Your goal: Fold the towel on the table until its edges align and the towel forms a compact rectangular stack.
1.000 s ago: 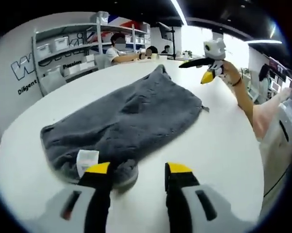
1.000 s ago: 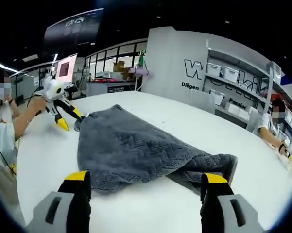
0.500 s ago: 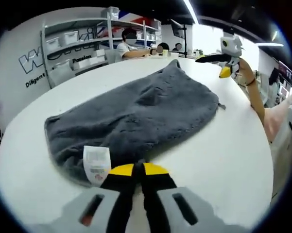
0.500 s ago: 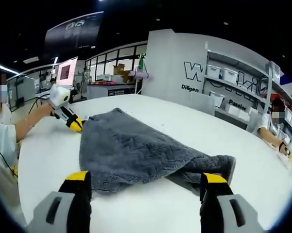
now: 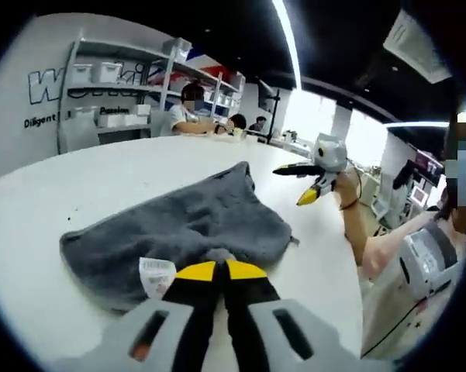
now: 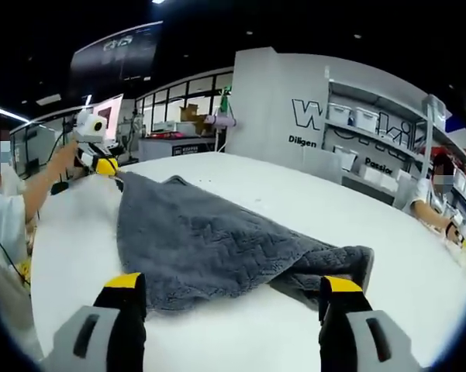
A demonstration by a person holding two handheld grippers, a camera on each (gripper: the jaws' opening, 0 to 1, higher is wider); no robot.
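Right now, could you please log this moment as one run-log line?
left gripper: shut on towel corner, lifted | right gripper: open, before towel edge | table: towel partly folded

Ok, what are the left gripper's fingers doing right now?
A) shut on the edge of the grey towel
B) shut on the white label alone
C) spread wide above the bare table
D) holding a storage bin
A: in the left gripper view the left gripper has its yellow-tipped fingers pressed together on the grey towel at its near edge, with the white label lying free just beside them.
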